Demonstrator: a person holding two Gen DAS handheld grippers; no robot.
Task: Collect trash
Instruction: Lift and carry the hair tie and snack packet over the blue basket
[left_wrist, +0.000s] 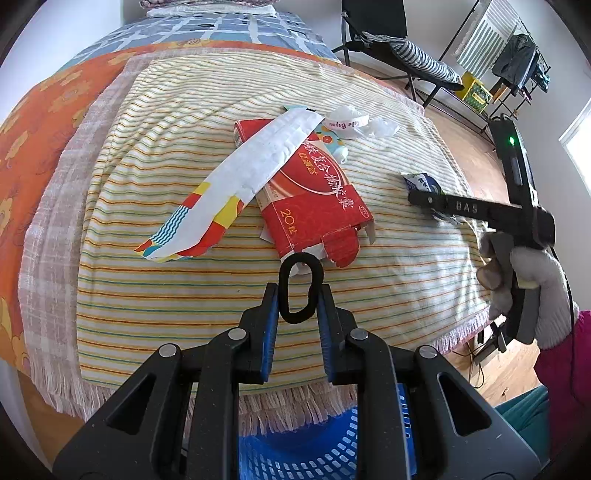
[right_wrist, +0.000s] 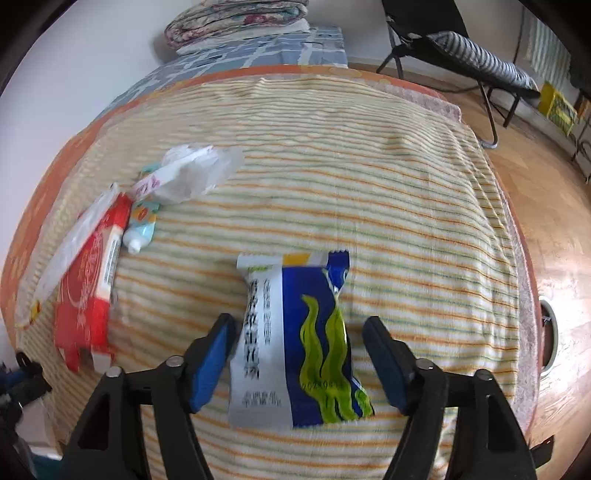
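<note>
My left gripper (left_wrist: 298, 295) is shut on a black loop (left_wrist: 283, 295) and hangs over the near edge of the striped blanket (left_wrist: 184, 295). A blue basket (left_wrist: 306, 446) shows just beneath it. My right gripper (right_wrist: 299, 325) stands open over a blue-and-white snack wrapper (right_wrist: 295, 350) that lies flat between its blue pads (right_wrist: 210, 354), which do not press on it. From the left wrist view, that wrapper (left_wrist: 421, 182) peeks out from under the right gripper's finger (left_wrist: 443, 203). A red carton (left_wrist: 314, 195) and a long white wrapper (left_wrist: 251, 173) lie mid-blanket.
A small tube (right_wrist: 142, 225) and crumpled clear plastic (right_wrist: 192, 173) lie beside the red carton (right_wrist: 92, 284). A gloved hand (left_wrist: 528, 280) grips the right tool. Wooden floor (right_wrist: 554, 221), a folding chair (left_wrist: 388, 37) and a clothes rack (left_wrist: 517, 62) stand beyond the bed's right edge.
</note>
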